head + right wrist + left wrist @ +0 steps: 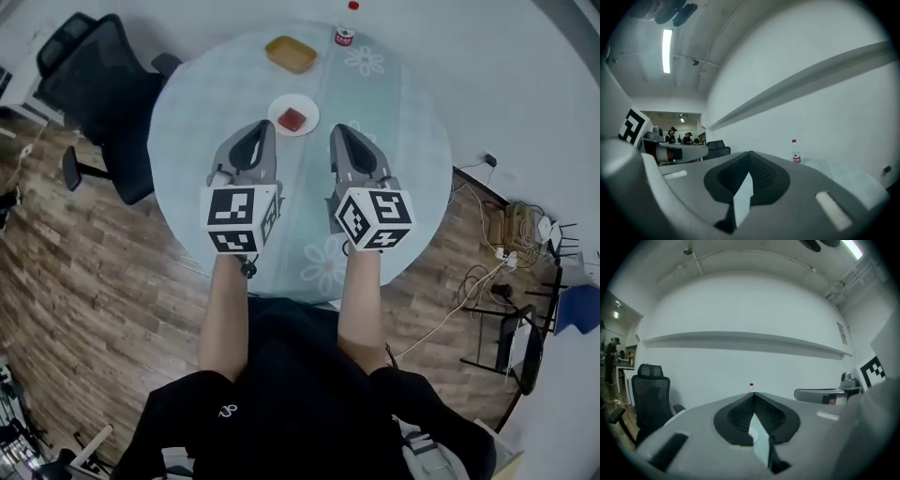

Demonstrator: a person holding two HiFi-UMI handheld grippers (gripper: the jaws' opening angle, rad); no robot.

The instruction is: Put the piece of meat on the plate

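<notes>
meat (292,119): red piece lying on the white plate (278,111)
left tongs (266,127): closed, holding nothing, over the table (202,103)
right tongs (338,130): closed, holding nothing

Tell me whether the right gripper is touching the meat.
Apart. The head view shows the meat lying on the plate with bare table between it and the right gripper; the right gripper view shows shut jaws with nothing between them.

free: near table (305,225) half | far half: plate (279,107), tray (298,62), bottle (345,34) | left: chair (103,84)
</notes>
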